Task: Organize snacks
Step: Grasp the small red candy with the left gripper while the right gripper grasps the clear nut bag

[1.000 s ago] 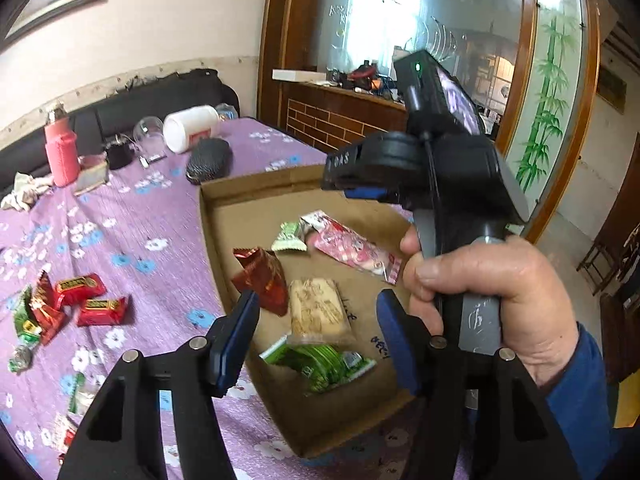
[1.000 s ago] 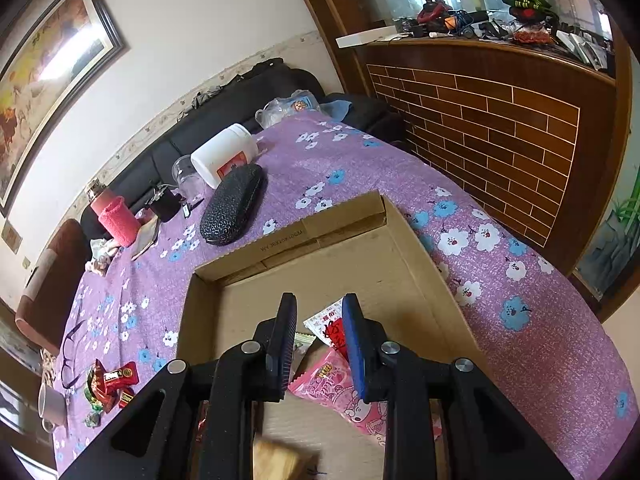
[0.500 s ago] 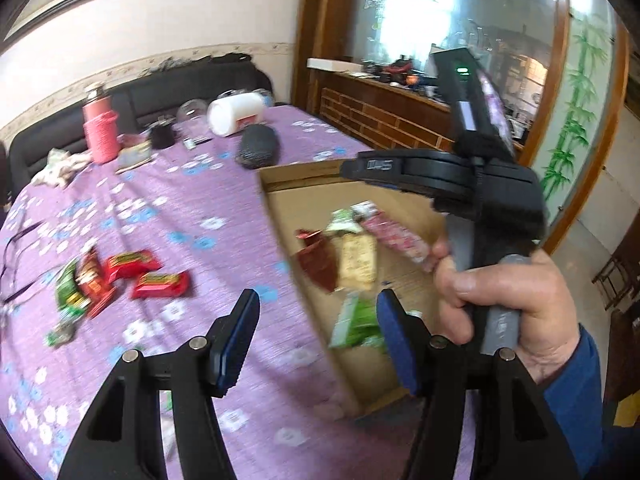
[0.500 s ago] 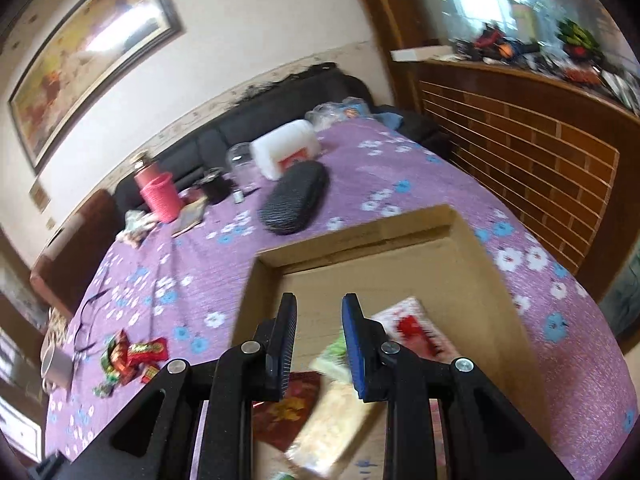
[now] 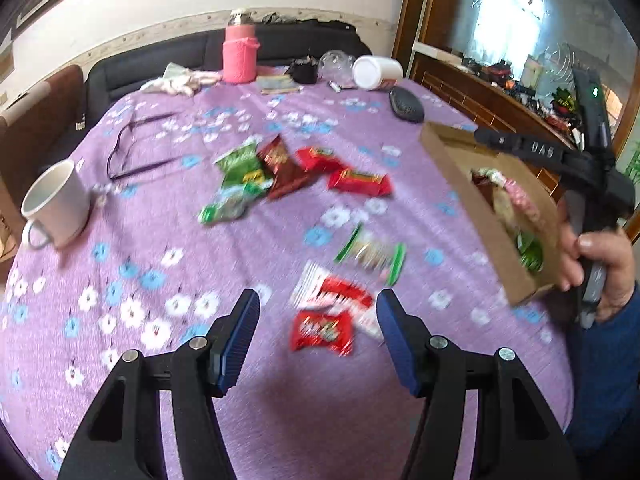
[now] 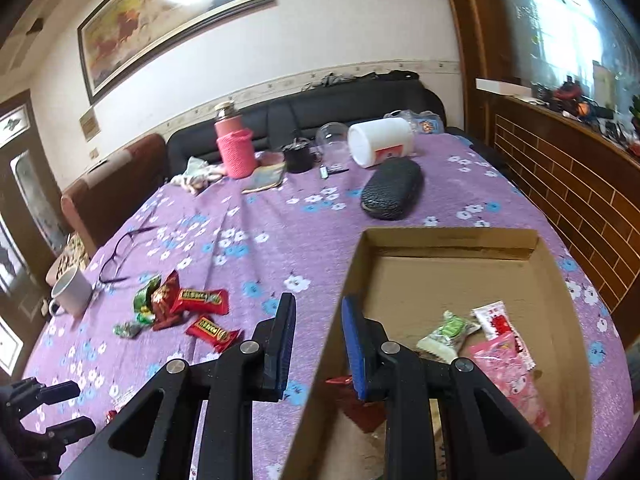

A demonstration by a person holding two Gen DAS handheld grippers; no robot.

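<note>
My left gripper (image 5: 318,336) is open and empty, just above a red snack packet (image 5: 322,330) and a red-and-white packet (image 5: 332,292) on the purple cloth. A green-edged packet (image 5: 370,254) lies beyond, and a cluster of green and red packets (image 5: 280,168) sits mid-table. The cardboard tray (image 6: 552,280) holds a pale green packet (image 6: 448,332), a pink packet (image 6: 508,372) and others. My right gripper (image 6: 316,342) is open and empty; its jaws straddle the tray's left wall. The cluster also shows in the right wrist view (image 6: 184,304).
A white mug (image 5: 56,204) and glasses (image 5: 132,148) lie at the left. A pink flask (image 6: 234,144), a white jar (image 6: 380,142) on its side, a black case (image 6: 392,194) and small clutter sit at the far edge. A dark sofa runs behind.
My left gripper has swung left, from over the tray to over the loose packets on the cloth. My right gripper has pulled back and left, its jaws a little wider, now straddling the tray's left wall.
</note>
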